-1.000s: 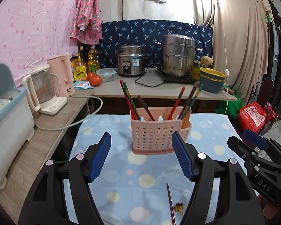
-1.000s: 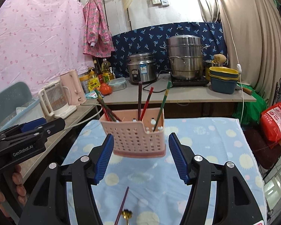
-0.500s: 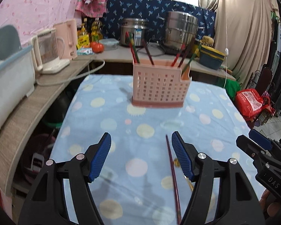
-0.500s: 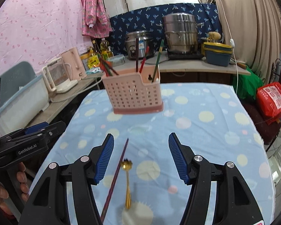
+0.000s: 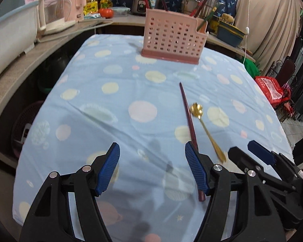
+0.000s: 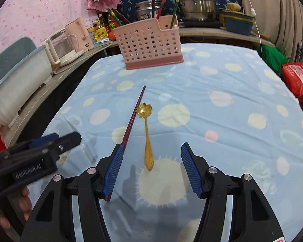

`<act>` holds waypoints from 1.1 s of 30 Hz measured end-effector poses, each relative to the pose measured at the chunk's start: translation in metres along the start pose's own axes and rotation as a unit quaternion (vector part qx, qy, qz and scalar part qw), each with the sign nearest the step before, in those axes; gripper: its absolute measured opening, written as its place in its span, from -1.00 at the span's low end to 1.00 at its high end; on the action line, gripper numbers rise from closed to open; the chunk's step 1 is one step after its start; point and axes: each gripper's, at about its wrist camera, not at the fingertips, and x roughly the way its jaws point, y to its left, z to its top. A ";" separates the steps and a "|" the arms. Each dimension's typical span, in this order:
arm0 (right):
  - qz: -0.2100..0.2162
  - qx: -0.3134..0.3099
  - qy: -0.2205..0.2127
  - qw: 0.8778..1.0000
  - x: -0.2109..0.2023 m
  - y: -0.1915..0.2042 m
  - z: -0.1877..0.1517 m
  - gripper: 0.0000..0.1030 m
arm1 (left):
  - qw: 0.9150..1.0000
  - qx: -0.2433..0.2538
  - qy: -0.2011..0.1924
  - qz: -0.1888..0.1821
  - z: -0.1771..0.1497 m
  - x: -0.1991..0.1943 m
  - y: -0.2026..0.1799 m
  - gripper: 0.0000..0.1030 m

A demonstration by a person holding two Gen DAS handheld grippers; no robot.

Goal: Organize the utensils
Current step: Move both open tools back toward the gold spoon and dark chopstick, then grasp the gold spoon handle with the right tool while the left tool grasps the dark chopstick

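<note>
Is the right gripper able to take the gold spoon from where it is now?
Probably yes. The right gripper is open, the gold spoon lies flat on the tablecloth just ahead between its jaws, and only the chopstick lies close beside it.

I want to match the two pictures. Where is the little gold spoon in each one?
Left wrist: gold spoon lies right of centre, just right of the dark red chopstick.
Right wrist: spoon lies centre, between the open fingers.
Shared landmark: pink utensil basket behind it.

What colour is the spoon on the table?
Gold; the spoon shows best in the right wrist view.
</note>
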 end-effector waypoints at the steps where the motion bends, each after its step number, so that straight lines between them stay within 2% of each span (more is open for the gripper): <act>1: 0.002 0.003 0.004 1.000 0.003 0.000 -0.001 0.02 | 1.000 0.000 0.004 -0.001 -0.003 0.002 0.000 0.24; 5: 0.003 0.010 0.016 1.000 0.012 0.000 -0.005 -0.10 | 1.000 -0.002 0.018 -0.006 -0.013 0.006 0.000 0.24; 10: 0.010 0.020 0.032 0.999 0.022 -0.002 -0.007 -0.39 | 1.000 -0.004 0.027 -0.008 -0.019 0.010 0.002 0.24; 17: 0.018 0.031 0.040 0.999 0.029 -0.003 -0.004 -0.63 | 0.999 -0.008 0.032 -0.011 -0.023 0.011 0.002 0.24; 19: 0.018 0.032 0.043 0.998 0.031 -0.003 -0.005 -0.80 | 0.999 -0.007 0.033 -0.013 -0.024 0.011 0.001 0.24; 33: 0.018 0.042 0.042 0.998 0.025 -0.013 -0.012 -0.82 | 0.998 0.013 0.040 -0.039 -0.030 0.009 -0.020 0.24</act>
